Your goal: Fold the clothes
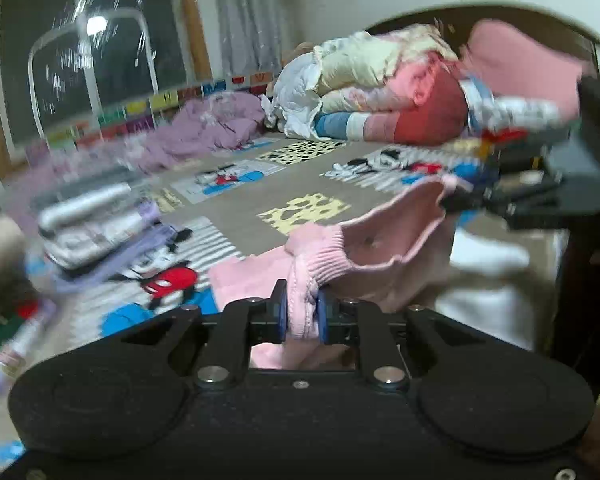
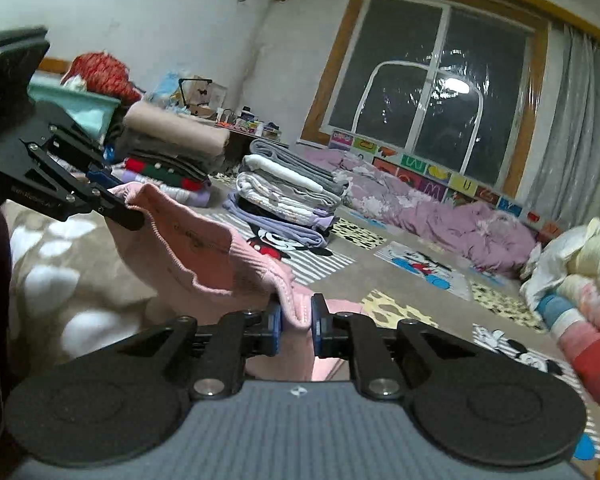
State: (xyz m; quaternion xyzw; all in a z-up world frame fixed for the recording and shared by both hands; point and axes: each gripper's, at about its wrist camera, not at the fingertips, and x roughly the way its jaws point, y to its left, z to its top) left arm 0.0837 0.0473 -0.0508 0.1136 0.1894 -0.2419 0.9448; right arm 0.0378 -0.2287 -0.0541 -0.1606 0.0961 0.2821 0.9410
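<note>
Claws both clamped on the pink knit garment (image 1: 380,248): left claw (image 1: 302,312) pinched its ribbed hem, right claw (image 2: 296,316) another edge, fabric slung between them above the cartoon-print bed (image 2: 400,276). Open bedding lay ahead; folded stack (image 2: 288,192) stood near. Left view was blurred, the garment's lower part hidden.

a home bedroom: cartoon play mat (image 2: 420,264), folded clothes stacks (image 2: 288,196), bedding (image 1: 380,80).
</note>
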